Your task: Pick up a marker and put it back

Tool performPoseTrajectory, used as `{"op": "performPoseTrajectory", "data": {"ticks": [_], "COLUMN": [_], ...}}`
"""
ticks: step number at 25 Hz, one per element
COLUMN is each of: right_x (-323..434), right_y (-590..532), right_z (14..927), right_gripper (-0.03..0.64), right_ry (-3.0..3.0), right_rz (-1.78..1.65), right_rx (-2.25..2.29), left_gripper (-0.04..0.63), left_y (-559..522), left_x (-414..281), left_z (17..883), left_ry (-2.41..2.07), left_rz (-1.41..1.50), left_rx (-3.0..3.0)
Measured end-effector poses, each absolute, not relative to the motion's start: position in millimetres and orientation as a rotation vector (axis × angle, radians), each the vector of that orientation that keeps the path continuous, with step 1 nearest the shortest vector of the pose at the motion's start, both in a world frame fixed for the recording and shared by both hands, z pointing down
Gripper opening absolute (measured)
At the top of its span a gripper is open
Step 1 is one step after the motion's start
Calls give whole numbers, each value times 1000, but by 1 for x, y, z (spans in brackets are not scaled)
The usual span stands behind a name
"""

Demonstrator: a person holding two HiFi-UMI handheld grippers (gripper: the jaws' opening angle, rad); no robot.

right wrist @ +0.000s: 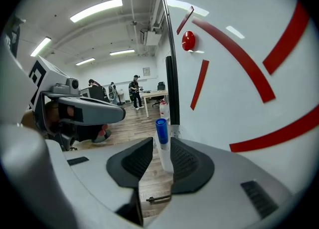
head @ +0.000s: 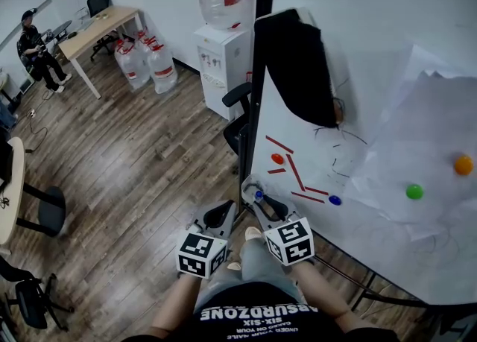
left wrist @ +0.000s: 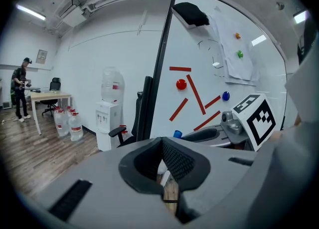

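A white marker with a blue cap [right wrist: 161, 130] stands upright between the jaws of my right gripper [right wrist: 162, 143], at the whiteboard's lower left edge [head: 257, 154]. Its body leans on the right pad and a gap shows at the left pad, so the gripper is open. In the head view the right gripper [head: 253, 193] carries the blue cap [head: 258, 194] at its tip. My left gripper [head: 223, 212] hangs just left of it over the floor, with its pads [left wrist: 172, 158] meeting at the tips and nothing between them. From the left gripper view the cap [left wrist: 177, 134] shows beside the right gripper [left wrist: 202, 135].
The whiteboard bears red strips [head: 295, 172], red [head: 277, 159], blue [head: 335, 200], green [head: 414, 191] and orange [head: 463, 164] magnets, paper sheets [head: 440, 132] and a black cloth [head: 298, 65]. A chair [head: 237, 121], water dispenser [head: 221, 65], jugs [head: 145, 61], a desk [head: 100, 24] and a person [head: 37, 50] are left.
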State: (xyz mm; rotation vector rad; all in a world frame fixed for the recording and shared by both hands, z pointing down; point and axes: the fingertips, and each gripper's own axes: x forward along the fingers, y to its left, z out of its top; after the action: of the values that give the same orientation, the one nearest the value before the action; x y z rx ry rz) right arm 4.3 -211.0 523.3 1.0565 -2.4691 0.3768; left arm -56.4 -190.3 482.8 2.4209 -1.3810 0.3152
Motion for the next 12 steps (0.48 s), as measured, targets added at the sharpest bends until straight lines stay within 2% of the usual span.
{"op": "performPoseTrajectory", "data": {"ticks": [10,12], "right_x": [9,10], "right_y": [-195,-191], "right_z": [503,496], "right_gripper": [89,64], "right_ry": [-2507,-2529], "right_rz": [363,361], "right_rx": [1121,1152], "left_gripper": [8,8], "left_y": [-177,-173], "left_x": [-47,-44], "left_z": [476,475], "left_ry": [-1358,-1349], "left_rz": [307,304], "left_rx": [2453,2460]}}
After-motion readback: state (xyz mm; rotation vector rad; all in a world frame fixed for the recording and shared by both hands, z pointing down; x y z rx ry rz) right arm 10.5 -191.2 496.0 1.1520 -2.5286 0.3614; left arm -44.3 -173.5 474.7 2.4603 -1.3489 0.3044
